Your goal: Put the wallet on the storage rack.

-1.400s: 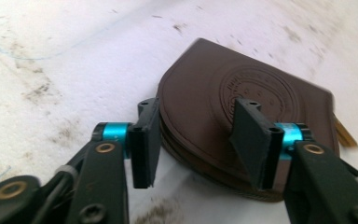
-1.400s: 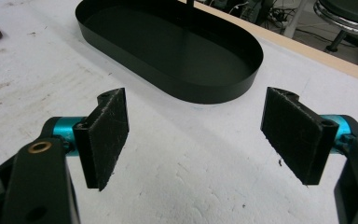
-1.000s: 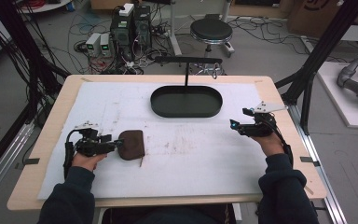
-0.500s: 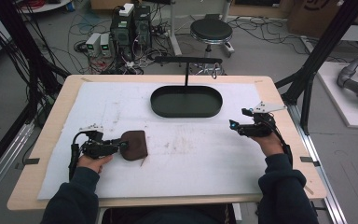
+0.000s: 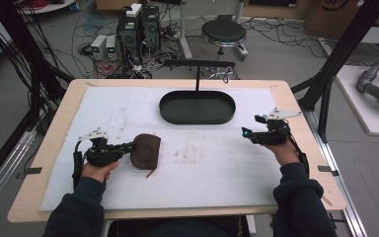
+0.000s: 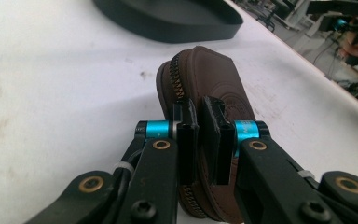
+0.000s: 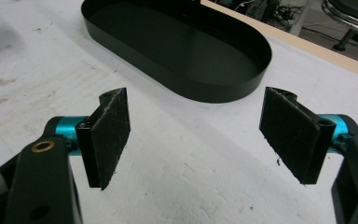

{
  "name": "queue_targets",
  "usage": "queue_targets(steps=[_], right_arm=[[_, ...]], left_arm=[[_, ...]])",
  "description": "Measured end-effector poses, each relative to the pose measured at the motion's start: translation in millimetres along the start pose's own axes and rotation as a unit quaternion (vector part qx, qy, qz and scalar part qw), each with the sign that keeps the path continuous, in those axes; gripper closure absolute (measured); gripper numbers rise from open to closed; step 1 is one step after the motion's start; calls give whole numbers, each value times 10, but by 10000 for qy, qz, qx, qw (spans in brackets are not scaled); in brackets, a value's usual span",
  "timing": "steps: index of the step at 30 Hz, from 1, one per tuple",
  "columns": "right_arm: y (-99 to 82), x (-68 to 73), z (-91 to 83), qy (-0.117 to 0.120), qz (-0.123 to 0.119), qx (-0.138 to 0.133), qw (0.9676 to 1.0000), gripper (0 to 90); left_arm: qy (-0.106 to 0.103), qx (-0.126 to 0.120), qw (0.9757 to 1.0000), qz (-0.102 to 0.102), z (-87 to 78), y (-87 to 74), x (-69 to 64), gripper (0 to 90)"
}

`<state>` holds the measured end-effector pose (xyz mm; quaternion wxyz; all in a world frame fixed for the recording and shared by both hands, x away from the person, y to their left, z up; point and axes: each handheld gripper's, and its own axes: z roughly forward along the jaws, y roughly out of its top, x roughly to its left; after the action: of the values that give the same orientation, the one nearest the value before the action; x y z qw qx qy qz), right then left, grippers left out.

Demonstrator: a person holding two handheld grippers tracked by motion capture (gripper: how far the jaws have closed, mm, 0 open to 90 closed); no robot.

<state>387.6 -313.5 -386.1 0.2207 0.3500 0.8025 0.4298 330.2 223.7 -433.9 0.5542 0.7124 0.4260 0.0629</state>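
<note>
Jaws of your left gripper (image 6: 199, 135) have just clamped the brown pouch (image 5: 145, 150); next, lift toward the far tray (image 5: 197, 118), right gripper (image 7: 200, 140) agape.

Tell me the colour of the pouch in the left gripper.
Dark brown pouch, clearest in the left gripper view.

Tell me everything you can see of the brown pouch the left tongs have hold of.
The brown pouch looks like soft leather, rounded at its far end, with a zip running along its edge and faint ringed stitching on its face. It lies on the white table cover, left of centre and nearer than the black oval tray. The left tongs have just closed on its near edge, pads pressing both sides and tipping that edge up. A thin strap or pull trails from its near corner.
</note>
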Motion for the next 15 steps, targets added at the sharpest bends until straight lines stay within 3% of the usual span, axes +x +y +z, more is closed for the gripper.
queue_targets(steps=[6,10,15], right_arm=[[18,77,70,170,-93,-31,9998,248],[36,146,130,313,-170,-15,9994,248],[32,159,162,336,-181,58,9993,248]], left_arm=[[-71,-145,9982,571,22,48,-130,843],[-107,-193,9968,765,35,65,-185,845],[-59,-156,9964,830,103,112,-238,835]])
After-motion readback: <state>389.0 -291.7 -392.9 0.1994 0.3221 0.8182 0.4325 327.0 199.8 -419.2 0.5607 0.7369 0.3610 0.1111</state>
